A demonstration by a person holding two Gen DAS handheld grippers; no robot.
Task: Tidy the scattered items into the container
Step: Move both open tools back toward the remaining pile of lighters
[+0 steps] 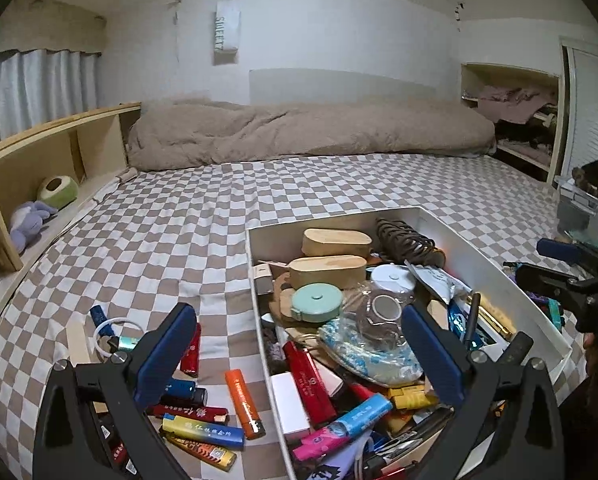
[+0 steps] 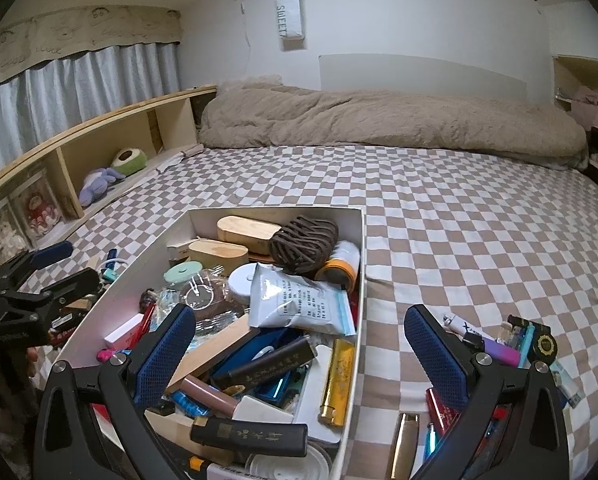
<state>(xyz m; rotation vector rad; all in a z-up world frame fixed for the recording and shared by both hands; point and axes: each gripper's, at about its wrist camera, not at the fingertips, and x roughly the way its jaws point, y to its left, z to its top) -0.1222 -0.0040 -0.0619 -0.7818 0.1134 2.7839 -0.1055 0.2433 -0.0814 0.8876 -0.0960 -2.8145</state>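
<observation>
A white box (image 1: 495, 268) full of small items lies on the checkered bed; it also shows in the right wrist view (image 2: 275, 213). My left gripper (image 1: 299, 354) is open and empty, straddling the box's left wall. Several lighters lie left of the box, among them an orange lighter (image 1: 245, 404) and a blue-yellow lighter (image 1: 203, 432). My right gripper (image 2: 299, 344) is open and empty over the box's right wall. More lighters lie right of the box, including a gold lighter (image 2: 405, 444) and a purple lighter (image 2: 499, 350). The right gripper also shows at the left wrist view's right edge (image 1: 559, 276).
A beige duvet (image 1: 307, 132) lies along the far wall. A wooden shelf (image 1: 51, 160) with plush toys runs along the bed's left side. A clear plastic bin (image 1: 587, 216) stands at the right. The left gripper shows at the left of the right wrist view (image 2: 55, 264).
</observation>
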